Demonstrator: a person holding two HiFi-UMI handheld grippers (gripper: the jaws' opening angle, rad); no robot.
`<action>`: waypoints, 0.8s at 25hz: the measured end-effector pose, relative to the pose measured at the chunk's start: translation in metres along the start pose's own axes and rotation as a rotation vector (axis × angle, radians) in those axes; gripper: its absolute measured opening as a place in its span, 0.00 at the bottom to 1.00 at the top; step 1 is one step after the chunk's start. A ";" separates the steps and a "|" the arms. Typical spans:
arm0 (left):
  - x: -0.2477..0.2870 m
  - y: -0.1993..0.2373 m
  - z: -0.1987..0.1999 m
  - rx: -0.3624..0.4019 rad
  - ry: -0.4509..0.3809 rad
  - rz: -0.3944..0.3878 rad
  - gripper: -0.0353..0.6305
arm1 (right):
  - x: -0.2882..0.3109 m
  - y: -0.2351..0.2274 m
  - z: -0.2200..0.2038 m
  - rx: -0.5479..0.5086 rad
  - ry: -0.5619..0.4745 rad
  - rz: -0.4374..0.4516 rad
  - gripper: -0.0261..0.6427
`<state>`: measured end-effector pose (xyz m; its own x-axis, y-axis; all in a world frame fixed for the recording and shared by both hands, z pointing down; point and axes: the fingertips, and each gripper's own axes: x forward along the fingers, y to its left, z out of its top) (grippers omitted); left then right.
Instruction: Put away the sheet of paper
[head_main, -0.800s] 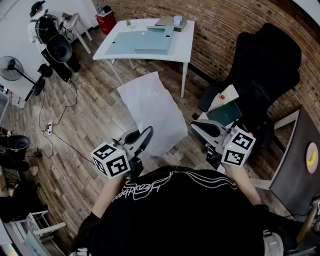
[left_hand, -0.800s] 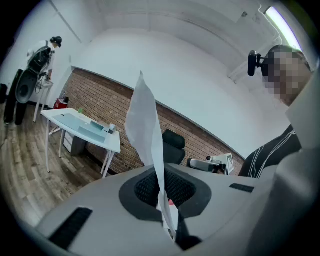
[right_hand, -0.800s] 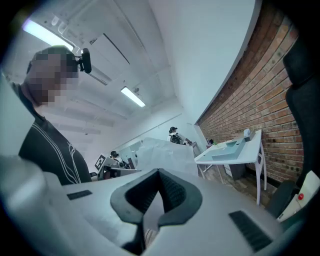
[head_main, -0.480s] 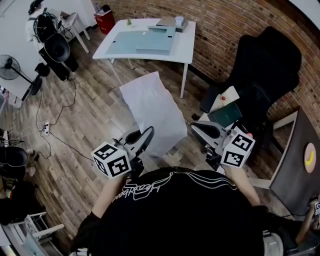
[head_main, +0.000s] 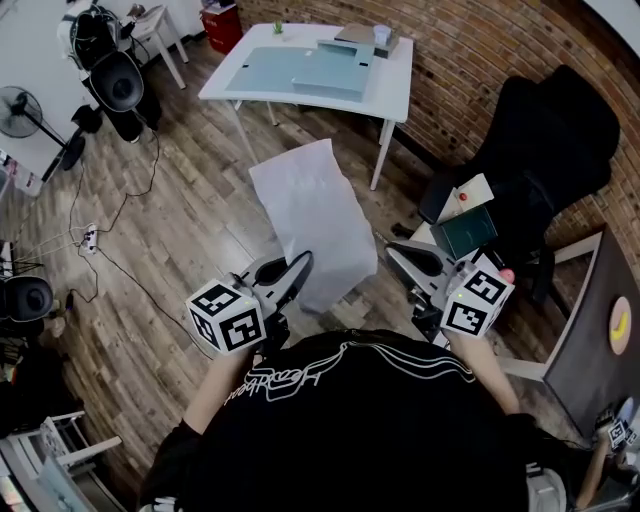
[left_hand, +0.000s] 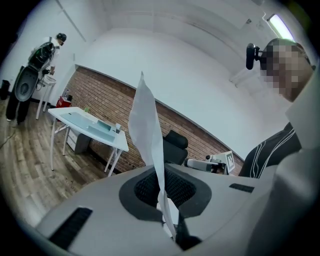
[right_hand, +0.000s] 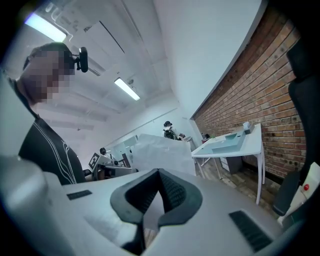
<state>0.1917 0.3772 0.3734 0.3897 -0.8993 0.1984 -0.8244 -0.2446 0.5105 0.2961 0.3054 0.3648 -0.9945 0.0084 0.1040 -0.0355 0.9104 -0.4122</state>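
A white sheet of paper (head_main: 315, 220) hangs out in front of me over the wooden floor, pinched at its near edge by my left gripper (head_main: 298, 268). In the left gripper view the paper (left_hand: 147, 125) stands edge-on and rises from between the closed pads of that gripper (left_hand: 162, 189). My right gripper (head_main: 402, 262) is held level to the right of the sheet, apart from it. Its jaws meet with nothing between them (right_hand: 151, 192). From the right gripper view the paper (right_hand: 160, 152) shows beyond the jaws, to the left.
A white table (head_main: 392, 80) with a pale teal mat and tray stands ahead by the brick wall. A black office chair (head_main: 545, 150) and a green folder (head_main: 463, 232) are on the right. Cables, a fan and dark gear lie at the left. A dark tabletop (head_main: 600, 340) is at the far right.
The table and floor have slid slightly down and right in the head view. Both grippers and the held sheet keep the same stance.
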 end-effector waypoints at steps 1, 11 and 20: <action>-0.003 0.003 -0.001 -0.001 -0.002 0.003 0.10 | 0.003 0.001 -0.003 0.006 0.001 0.004 0.04; -0.012 0.042 0.003 -0.030 -0.010 0.048 0.10 | 0.043 -0.009 -0.010 0.046 0.027 0.044 0.04; 0.034 0.119 0.039 -0.060 0.006 0.111 0.10 | 0.110 -0.091 0.017 0.098 0.027 0.087 0.04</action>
<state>0.0912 0.3034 0.4080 0.2996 -0.9176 0.2614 -0.8369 -0.1212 0.5338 0.1886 0.2165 0.3986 -0.9913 0.0978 0.0880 0.0400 0.8612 -0.5067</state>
